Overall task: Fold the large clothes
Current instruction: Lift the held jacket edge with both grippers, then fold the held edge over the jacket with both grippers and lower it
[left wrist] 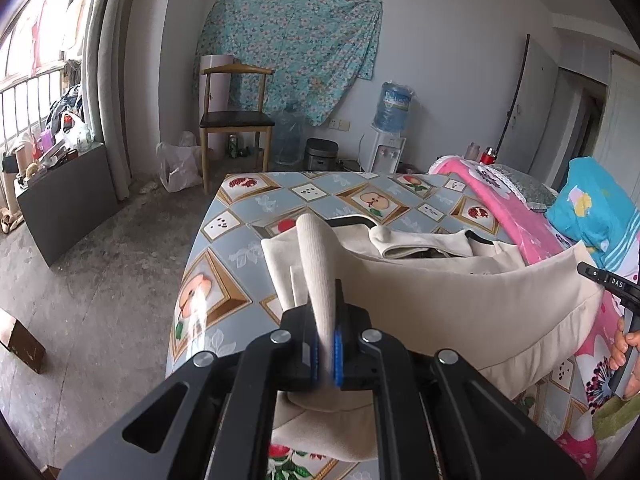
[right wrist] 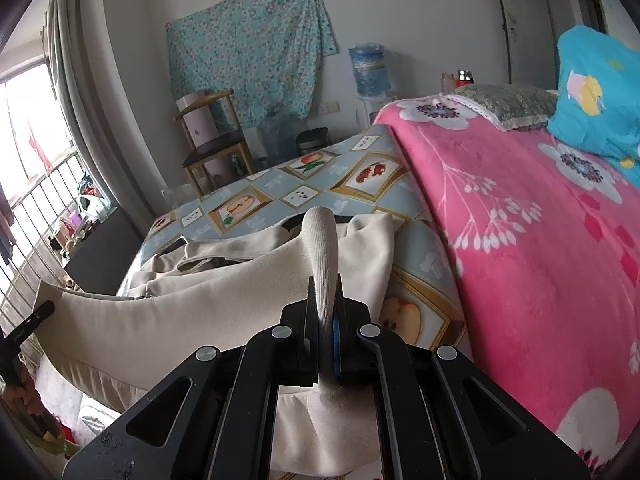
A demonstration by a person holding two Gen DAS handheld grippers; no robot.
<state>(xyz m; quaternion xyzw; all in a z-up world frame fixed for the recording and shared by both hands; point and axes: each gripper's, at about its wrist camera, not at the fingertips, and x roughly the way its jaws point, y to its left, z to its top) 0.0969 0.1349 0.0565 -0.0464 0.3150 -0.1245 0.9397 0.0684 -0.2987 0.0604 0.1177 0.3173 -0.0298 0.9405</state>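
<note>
**Both tongs held the hem raised for a fold**

Left tongs and right tongs were each closed on one corner of the beige garment. Its hem hung stretched between them, while the rest lay ahead on the bed, probably to fold it forward evenly.

Both tools are looking alike: the left gripper and the right gripper are showing matte black bodies, angled link arms with cut-out slots, round silver pivot screws and blue ribbed pads lining the jaws. The black handle is carrying white lettering, and bare skin is showing on the right hand.
</note>
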